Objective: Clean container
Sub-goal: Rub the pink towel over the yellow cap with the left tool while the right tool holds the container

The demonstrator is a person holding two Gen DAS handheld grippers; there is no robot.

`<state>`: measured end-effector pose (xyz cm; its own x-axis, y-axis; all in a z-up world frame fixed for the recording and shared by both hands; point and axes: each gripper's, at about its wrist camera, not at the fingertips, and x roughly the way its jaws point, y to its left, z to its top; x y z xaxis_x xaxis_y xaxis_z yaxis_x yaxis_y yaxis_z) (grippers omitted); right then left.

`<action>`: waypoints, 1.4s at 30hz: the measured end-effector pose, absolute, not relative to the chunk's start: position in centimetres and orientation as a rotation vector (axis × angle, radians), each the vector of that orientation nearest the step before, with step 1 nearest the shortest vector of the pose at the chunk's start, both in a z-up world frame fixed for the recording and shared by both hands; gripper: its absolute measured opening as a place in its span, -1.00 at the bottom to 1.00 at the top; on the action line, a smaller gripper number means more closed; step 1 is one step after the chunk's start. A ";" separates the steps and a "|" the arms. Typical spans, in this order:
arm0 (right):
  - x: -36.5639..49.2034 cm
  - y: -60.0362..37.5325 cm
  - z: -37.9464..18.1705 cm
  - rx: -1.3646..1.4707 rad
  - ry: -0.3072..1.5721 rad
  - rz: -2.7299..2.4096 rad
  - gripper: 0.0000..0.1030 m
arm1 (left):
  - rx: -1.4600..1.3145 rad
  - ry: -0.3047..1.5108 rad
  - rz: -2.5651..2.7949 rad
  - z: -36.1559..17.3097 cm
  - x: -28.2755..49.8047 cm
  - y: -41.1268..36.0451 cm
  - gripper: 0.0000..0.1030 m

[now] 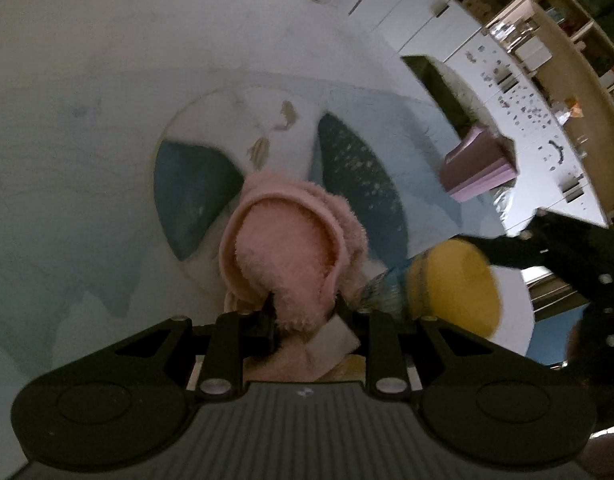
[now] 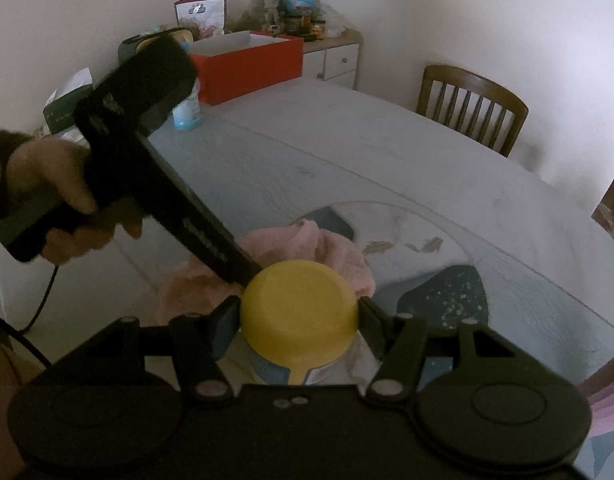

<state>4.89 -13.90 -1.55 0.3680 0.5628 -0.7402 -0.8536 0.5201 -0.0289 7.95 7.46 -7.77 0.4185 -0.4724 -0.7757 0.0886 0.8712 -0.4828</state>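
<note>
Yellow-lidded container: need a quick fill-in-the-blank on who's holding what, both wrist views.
1. The right gripper is closed on the container's ____ lid.
2. The left gripper is shut on a fluffy ____ cloth.
3. The far end of the table holds an open ____ box.

Missing words: yellow; pink; red

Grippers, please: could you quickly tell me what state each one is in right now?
Left gripper: shut on the pink cloth.
Right gripper: shut on the yellow-lidded container.
</note>
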 end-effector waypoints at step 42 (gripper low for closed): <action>4.5 -14.4 -1.6 -0.408 0.733 0.922 0.20 | -0.232 0.965 -0.566 0.5 9.0 2.7 -0.54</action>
